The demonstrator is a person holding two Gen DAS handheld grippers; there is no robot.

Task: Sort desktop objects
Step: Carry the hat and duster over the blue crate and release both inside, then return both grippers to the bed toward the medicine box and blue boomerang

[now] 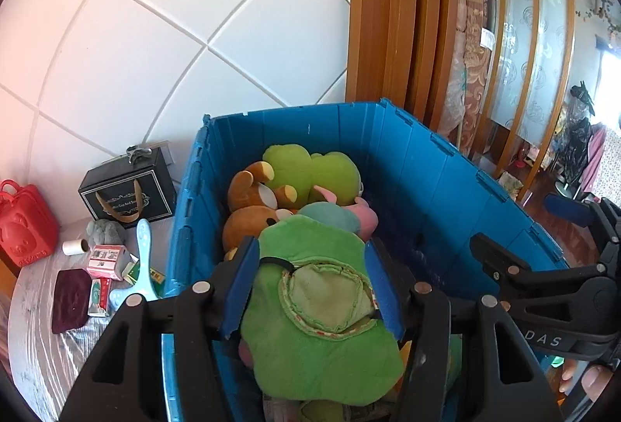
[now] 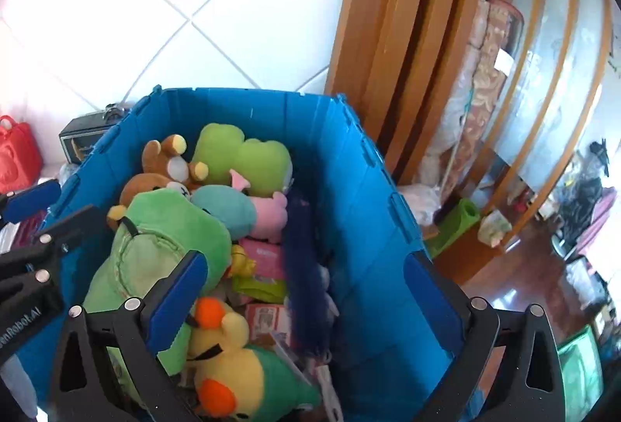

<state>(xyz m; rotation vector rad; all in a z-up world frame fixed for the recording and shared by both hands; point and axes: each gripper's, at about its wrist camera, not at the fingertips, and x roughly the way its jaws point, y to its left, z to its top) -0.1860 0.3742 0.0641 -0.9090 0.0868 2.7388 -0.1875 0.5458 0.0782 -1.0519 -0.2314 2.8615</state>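
My left gripper (image 1: 312, 290) and right gripper (image 2: 306, 301) are black plastic frames with triangular cut-outs, round silver pins at the pivots and flat blue pads on the fingers. White lettering runs along each body. My fingertips (image 1: 590, 379) show beneath one.

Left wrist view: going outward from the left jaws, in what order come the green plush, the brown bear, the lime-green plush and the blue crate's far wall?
1. Green plush, between the jaws.
2. Brown bear, just beyond, left.
3. Lime-green plush, behind the bear.
4. Blue crate's far wall, farthest.
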